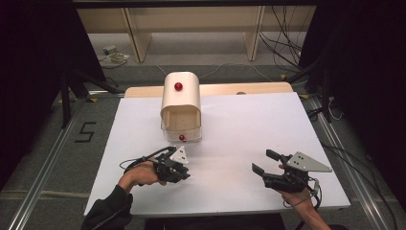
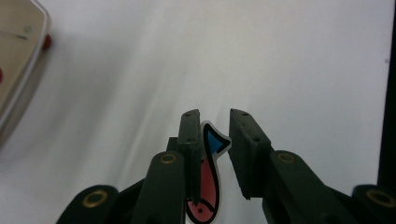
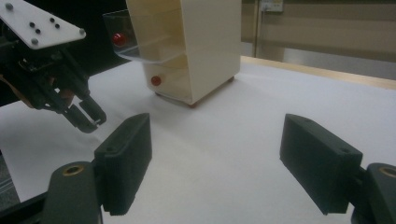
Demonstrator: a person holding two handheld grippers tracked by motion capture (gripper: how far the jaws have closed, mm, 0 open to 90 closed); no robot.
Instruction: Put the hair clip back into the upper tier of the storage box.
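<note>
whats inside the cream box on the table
Through the open front of the cream box the high view shows bare shelf boards and nothing on them. The rounded top hides the back part. The fish-shaped piece lies between the left gripper jaws, outside it.

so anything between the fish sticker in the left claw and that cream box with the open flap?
Nothing visible. The fish sticker sits between the left claw's jaws, and only bare white table lies between it and the cream box. The right claw stays off to the side.
</note>
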